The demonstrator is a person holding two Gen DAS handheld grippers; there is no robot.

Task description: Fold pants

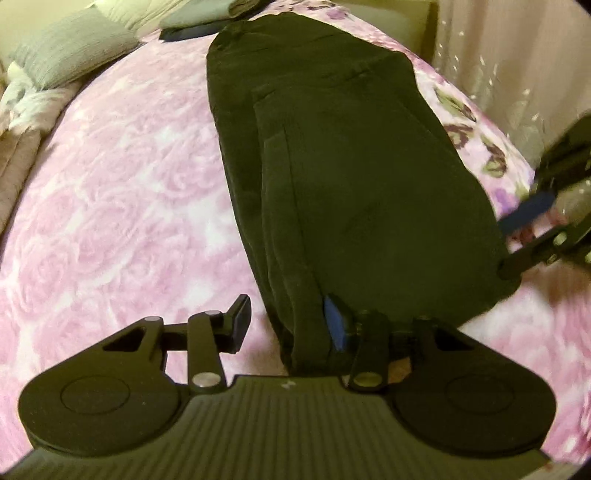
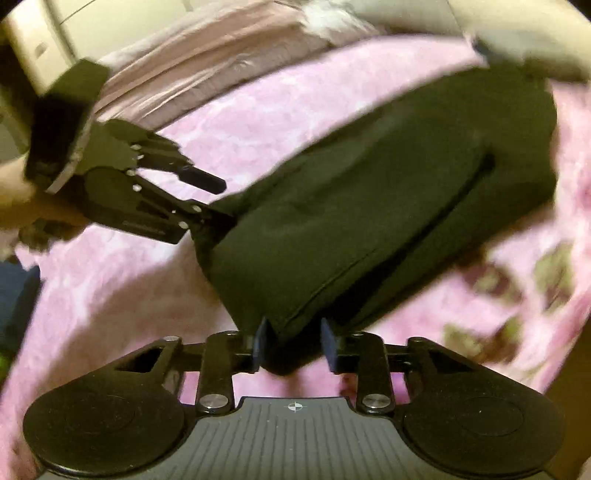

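Black pants point(image 1: 354, 177) lie folded lengthwise on the pink bedspread point(image 1: 110, 206), running away from me. My left gripper point(image 1: 288, 325) is open at their near end, its fingers straddling the left part of the folded edge. The blue pad on the right finger rests against the cloth. In the right wrist view the pants point(image 2: 388, 206) stretch up to the right, and my right gripper point(image 2: 295, 345) is open around their near corner, a finger on each side. The left gripper point(image 2: 212, 201) shows there with its fingers apart at the other corner. The right gripper point(image 1: 517, 236) enters at the left view's right edge.
Grey and white pillows point(image 1: 70, 55) and folded bedding point(image 1: 207, 14) sit at the far end of the bed. A light curtain point(image 1: 517, 74) hangs past the bed's right side. Bare pink bedspread point(image 2: 110, 302) spreads to the left of the pants.
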